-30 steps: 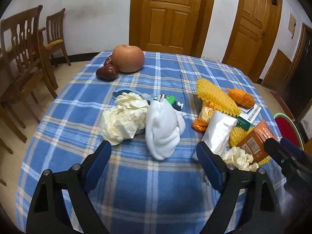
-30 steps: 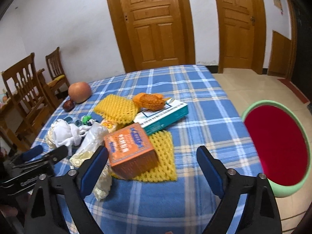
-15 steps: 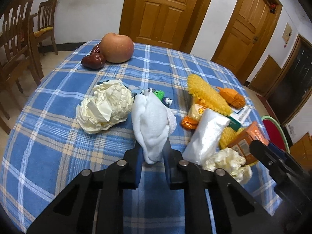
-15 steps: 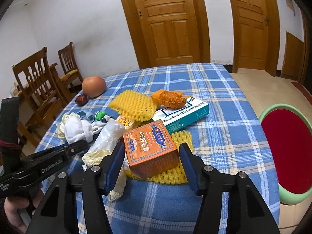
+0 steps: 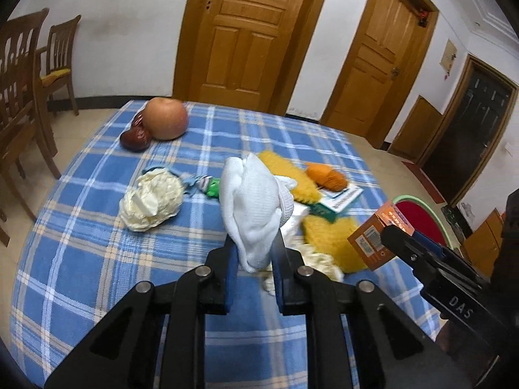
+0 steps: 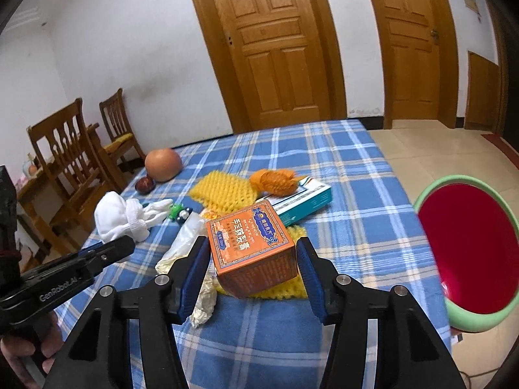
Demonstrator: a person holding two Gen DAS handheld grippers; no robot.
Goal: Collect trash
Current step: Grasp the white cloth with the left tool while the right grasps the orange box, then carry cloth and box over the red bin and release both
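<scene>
Both grippers have something pinched at this point. The left gripper [image 5: 253,259] has its jaws squeezed almost together on the bottom of a white cloth bundle [image 5: 251,206], which looks lifted off the blue plaid tablecloth [image 5: 97,259] and stands up between the blue pads. The right gripper [image 6: 253,261] has its jaws about half spread, clamped on the two sides of an orange box [image 6: 251,246] that sits tilted over a piece of yellow foam netting [image 6: 266,291]. Still lying on the table: a crumpled cream paper wad [image 5: 152,199] to the left of the cloth, a small green toy-looking thing [image 5: 212,188] next to it, a second yellow net [image 6: 220,191] farther back, an orange frilly wrapper [image 6: 274,180] on top of a teal and white carton [image 6: 305,201], and clear plastic wrap [image 6: 186,238] near the box. At the far left end sit an apple [image 5: 166,118] and a dark red date [image 5: 134,139]. A red bin with a green rim [image 6: 467,256] is on the floor to the right of the table.
</scene>
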